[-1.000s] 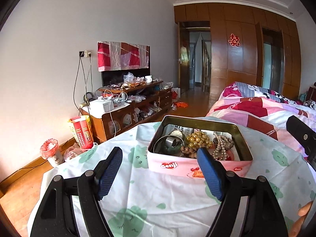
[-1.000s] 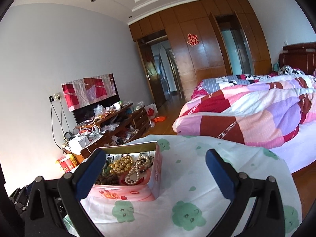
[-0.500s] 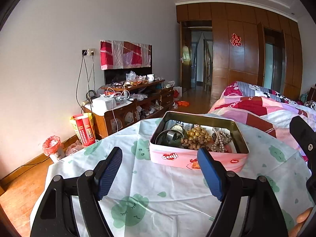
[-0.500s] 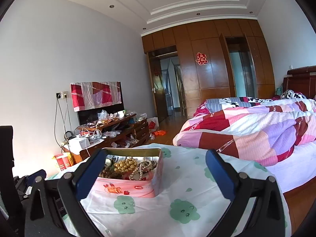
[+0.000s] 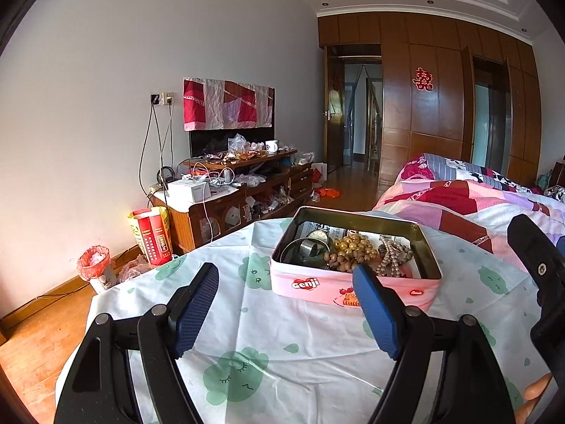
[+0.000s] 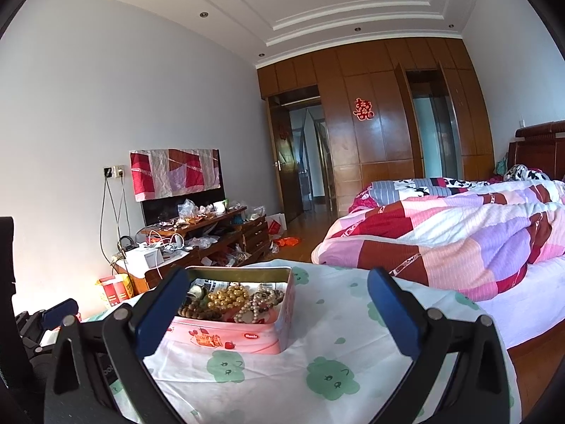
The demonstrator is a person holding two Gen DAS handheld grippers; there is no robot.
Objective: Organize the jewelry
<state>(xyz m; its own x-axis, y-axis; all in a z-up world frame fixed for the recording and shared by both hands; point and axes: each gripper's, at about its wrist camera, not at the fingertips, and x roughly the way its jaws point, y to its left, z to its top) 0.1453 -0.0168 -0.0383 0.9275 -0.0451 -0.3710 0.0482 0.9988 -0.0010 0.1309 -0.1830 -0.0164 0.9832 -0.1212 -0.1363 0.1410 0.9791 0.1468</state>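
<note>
A table covered with a cloud-printed cloth is seen, and the pink tin of jewelry is placed on it. Both the left gripper and the right gripper are held open and empty. One bead string should be approached from above and lifted separately, so tangling is avoided.

Bare tablecloth is lying open before you up to the pink tin; its raised walls are blocking a level approach, so only its open top is giving access. Right of it, cloth is staying free.
</note>
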